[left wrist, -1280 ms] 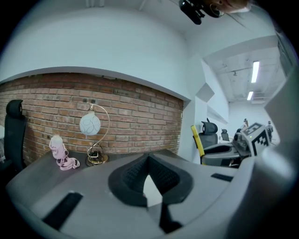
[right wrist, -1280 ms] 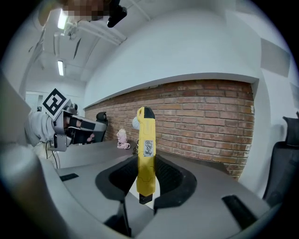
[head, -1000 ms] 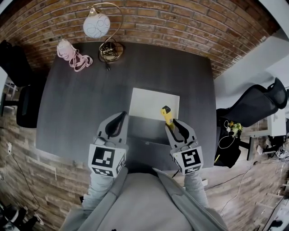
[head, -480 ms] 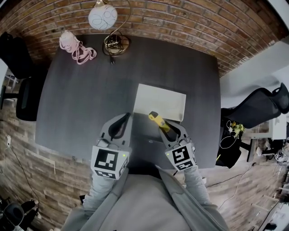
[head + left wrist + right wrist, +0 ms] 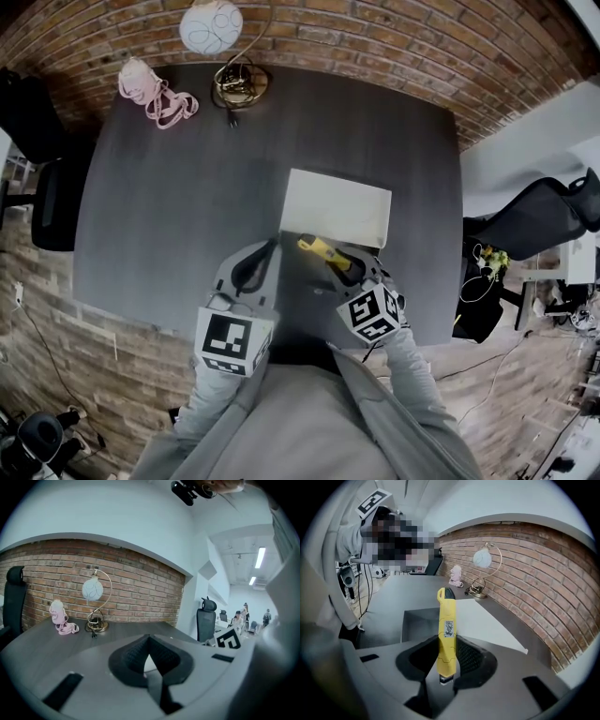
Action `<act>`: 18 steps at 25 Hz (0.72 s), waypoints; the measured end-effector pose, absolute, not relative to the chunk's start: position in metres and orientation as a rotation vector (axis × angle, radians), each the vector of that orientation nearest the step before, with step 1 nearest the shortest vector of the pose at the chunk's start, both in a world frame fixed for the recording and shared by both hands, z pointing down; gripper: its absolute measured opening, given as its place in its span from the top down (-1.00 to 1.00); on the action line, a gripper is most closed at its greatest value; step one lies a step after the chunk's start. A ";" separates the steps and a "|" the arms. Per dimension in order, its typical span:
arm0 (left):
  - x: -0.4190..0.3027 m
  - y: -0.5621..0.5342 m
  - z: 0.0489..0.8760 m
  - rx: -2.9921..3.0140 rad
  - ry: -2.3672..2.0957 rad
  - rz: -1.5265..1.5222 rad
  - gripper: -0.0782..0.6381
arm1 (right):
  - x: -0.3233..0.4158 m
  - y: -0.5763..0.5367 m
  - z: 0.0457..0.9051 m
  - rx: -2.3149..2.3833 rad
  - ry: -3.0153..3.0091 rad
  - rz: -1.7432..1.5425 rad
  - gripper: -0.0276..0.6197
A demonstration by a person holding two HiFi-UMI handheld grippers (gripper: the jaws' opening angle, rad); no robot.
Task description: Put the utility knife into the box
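Note:
A yellow utility knife (image 5: 323, 251) (image 5: 446, 630) sticks out from my right gripper (image 5: 351, 269) (image 5: 448, 657), which is shut on its rear end. The knife points left and forward, over the front part of the box (image 5: 305, 281) (image 5: 415, 620). The box is grey inside, and its white lid (image 5: 336, 206) (image 5: 487, 620) lies open behind it. My left gripper (image 5: 256, 260) (image 5: 149, 644) hovers just left of the box with its jaw tips together and nothing held.
The dark table (image 5: 187, 187) carries a globe lamp (image 5: 214, 26) and a pink object (image 5: 155, 94) at its far edge by the brick wall. Office chairs stand off the table's right (image 5: 544, 220) and left (image 5: 47, 202) sides.
The right gripper has turned leftward and pulled back a little. The knife, which pointed forward over the lid's right part, now points left over the box. The left gripper has hardly moved.

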State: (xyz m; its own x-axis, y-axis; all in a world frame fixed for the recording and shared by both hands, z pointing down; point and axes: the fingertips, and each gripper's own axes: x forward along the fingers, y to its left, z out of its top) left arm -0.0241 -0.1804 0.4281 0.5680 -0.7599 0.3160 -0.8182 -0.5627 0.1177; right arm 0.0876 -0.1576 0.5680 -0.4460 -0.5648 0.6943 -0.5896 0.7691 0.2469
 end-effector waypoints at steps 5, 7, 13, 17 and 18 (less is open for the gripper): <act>-0.030 -0.180 0.433 2.536 -1.311 0.350 0.73 | 0.084 -0.158 0.582 0.774 -2.105 0.026 0.53; -0.033 -0.180 0.435 2.531 -1.313 0.353 0.73 | 0.083 -0.160 0.589 0.746 -2.085 0.023 0.53; -0.039 -0.177 0.442 2.513 -1.317 0.360 0.73 | 0.082 -0.158 0.613 0.646 -2.016 0.025 0.53; -0.041 -0.175 0.444 2.505 -1.321 0.358 0.73 | 0.083 -0.156 0.624 0.590 -1.972 0.030 0.53; -0.041 -0.175 0.444 2.503 -1.323 0.356 0.73 | 0.084 -0.156 0.627 0.578 -1.963 0.031 0.53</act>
State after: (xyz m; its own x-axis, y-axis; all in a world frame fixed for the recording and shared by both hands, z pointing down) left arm -0.0411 -0.1747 0.4441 0.5484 -0.7612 0.3462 -0.8321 -0.5377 0.1359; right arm 0.0838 -0.1559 0.6268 -0.3414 -0.3818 0.8588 -0.4084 0.8833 0.2303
